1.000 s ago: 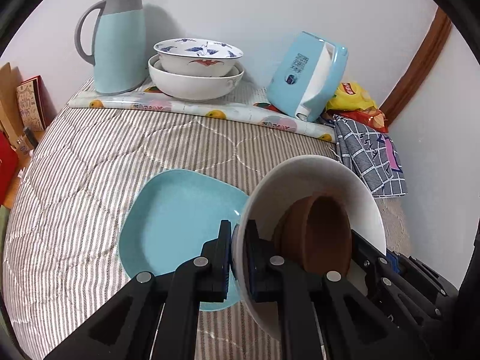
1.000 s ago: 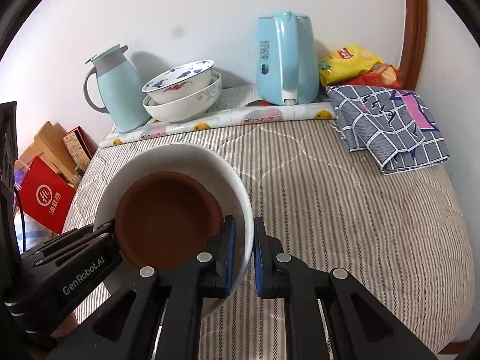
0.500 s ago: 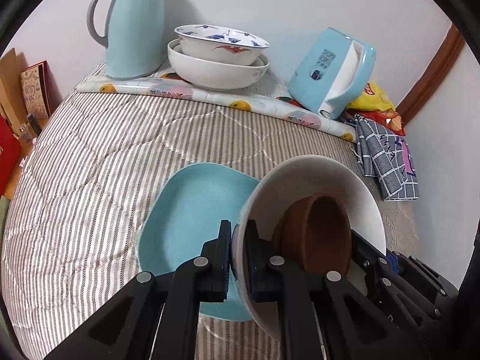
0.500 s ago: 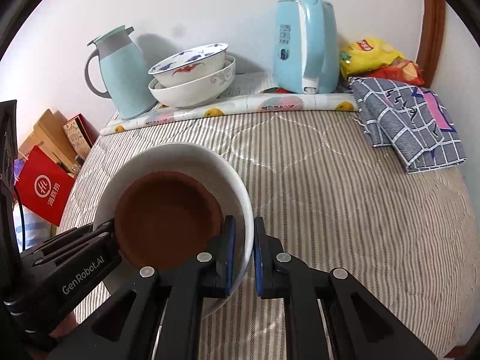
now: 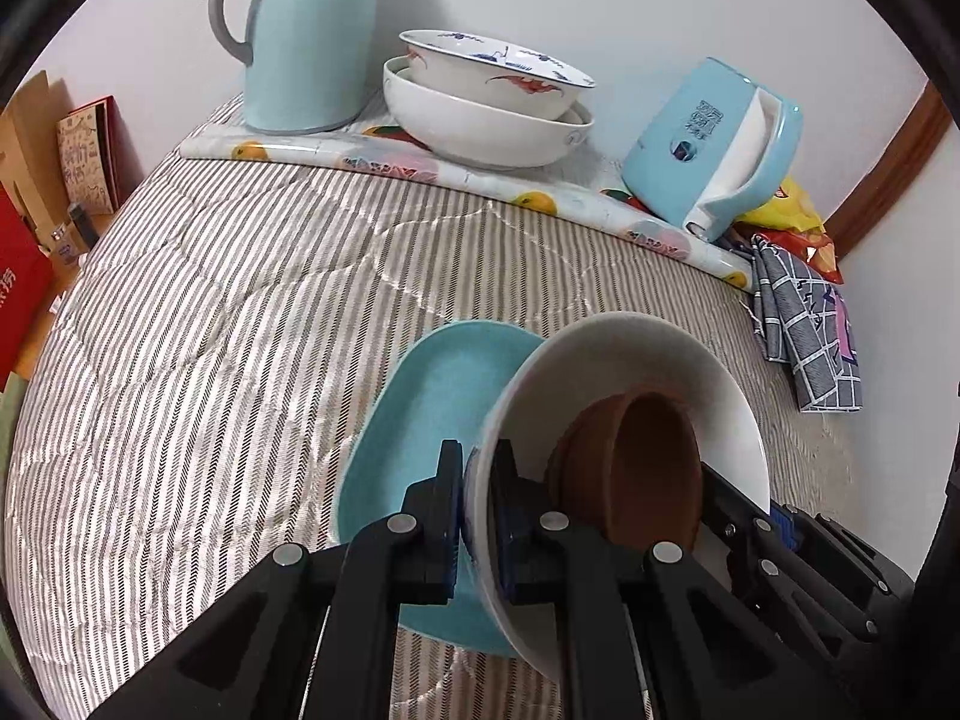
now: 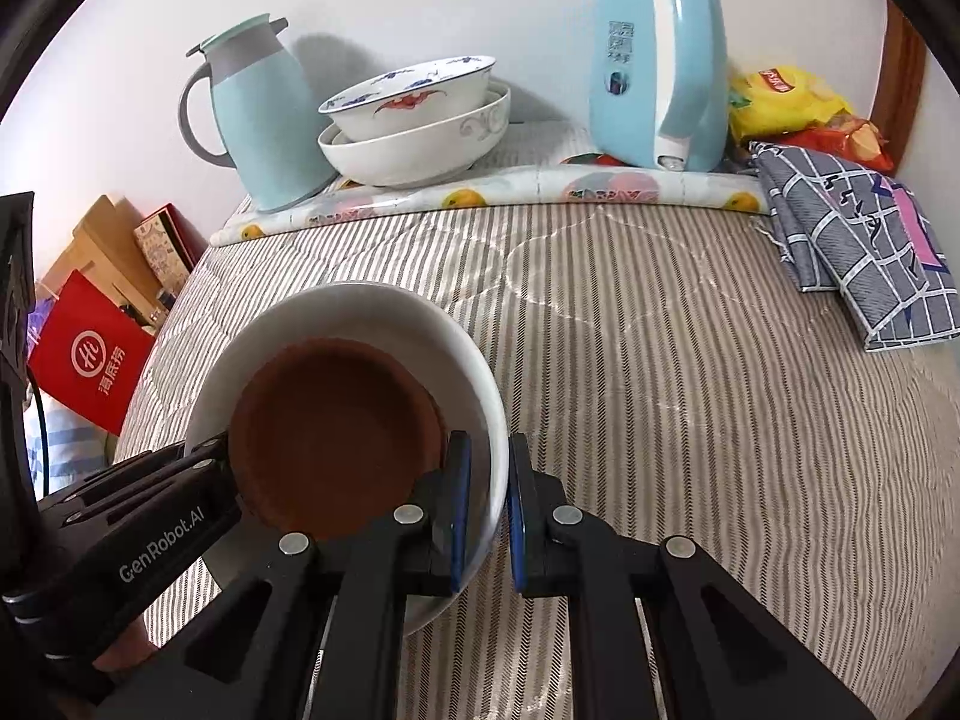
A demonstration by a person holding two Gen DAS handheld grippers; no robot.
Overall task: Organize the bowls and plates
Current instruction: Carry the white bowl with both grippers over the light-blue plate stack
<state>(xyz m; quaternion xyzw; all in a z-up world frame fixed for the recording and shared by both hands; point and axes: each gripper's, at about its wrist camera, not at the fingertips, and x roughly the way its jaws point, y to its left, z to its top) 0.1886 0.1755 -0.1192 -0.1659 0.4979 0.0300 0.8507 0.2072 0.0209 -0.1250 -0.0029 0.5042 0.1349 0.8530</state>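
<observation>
Both grippers hold one white bowl (image 5: 630, 354) (image 6: 360, 312) above the striped table, with a brown bowl (image 5: 642, 468) (image 6: 336, 432) nested in it. My left gripper (image 5: 477, 516) is shut on the bowl's left rim. My right gripper (image 6: 486, 510) is shut on its right rim. A light blue plate (image 5: 432, 420) lies on the cloth under and left of the bowl. At the back, a blue-patterned bowl (image 5: 492, 69) (image 6: 414, 93) sits stacked in a larger white bowl (image 5: 480, 126) (image 6: 414, 150).
A pale blue thermos jug (image 5: 306, 30) (image 6: 258, 120) stands back left, a blue electric kettle (image 5: 714, 144) (image 6: 654, 66) back right, both on a fruit-print mat (image 6: 540, 189). A checked cloth (image 6: 858, 240) and snack bags (image 6: 786, 102) lie at the right. Red bag and boxes (image 6: 84, 354) beyond the left edge.
Both grippers have carried the white bowl forward toward the stacked bowls at the back; these and the jug now look larger and nearer. Both grips are unchanged.
</observation>
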